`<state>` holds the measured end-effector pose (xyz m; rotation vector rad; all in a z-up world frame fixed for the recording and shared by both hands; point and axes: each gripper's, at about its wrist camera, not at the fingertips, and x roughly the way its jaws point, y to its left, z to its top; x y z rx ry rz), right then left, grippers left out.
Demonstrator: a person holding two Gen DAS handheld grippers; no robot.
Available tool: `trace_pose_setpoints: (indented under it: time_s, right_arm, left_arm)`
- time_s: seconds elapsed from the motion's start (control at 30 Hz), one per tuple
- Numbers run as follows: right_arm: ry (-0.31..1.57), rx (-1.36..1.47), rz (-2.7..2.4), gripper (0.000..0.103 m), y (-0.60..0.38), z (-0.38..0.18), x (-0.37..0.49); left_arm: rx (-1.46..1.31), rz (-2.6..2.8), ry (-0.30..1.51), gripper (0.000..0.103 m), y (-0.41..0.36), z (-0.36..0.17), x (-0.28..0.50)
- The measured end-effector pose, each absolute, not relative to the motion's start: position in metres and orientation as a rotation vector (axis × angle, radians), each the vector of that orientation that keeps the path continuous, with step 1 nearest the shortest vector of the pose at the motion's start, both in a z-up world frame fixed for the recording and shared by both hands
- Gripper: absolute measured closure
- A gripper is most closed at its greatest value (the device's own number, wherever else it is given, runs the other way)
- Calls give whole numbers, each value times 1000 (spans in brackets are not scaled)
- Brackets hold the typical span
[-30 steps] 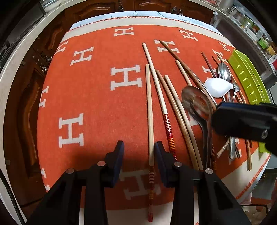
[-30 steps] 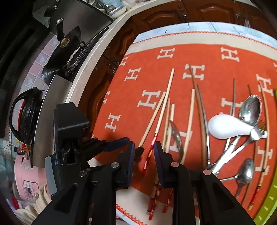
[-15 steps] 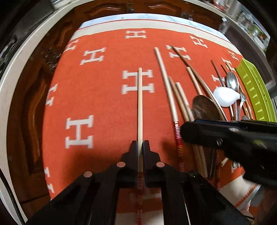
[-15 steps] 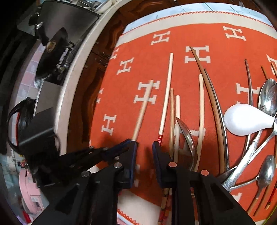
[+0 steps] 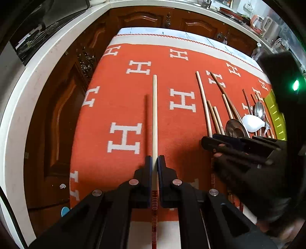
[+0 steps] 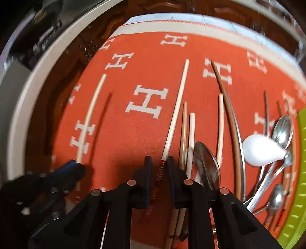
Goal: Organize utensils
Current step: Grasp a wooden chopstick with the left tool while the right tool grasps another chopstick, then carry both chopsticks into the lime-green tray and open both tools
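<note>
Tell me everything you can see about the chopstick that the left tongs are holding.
The chopstick is a long, straight, pale stick, apparently wood or bamboo, with a band of red and gold rings at its thick end. The left tongs are shut on it just above that band. It points away from the camera over the orange cloth, its shadow offset to its left, so it looks lifted clear. It is apart from the other utensils to the right.

Orange cloth with white H letters, spread flat. Dark brown wooden cupboard doors at the far side. White counter edge on the left. Far right, maybe dishes, too blurry.
</note>
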<state>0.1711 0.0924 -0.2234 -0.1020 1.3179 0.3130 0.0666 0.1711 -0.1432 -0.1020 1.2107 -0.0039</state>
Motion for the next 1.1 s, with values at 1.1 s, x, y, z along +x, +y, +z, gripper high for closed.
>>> trace_pose_setpoints:
  time_s: [1.1]
  right_arm:
    - [1123,248,120,99,-257,-115,100]
  left_arm:
    - [-167,-410,1192,100,-72,-59,109]
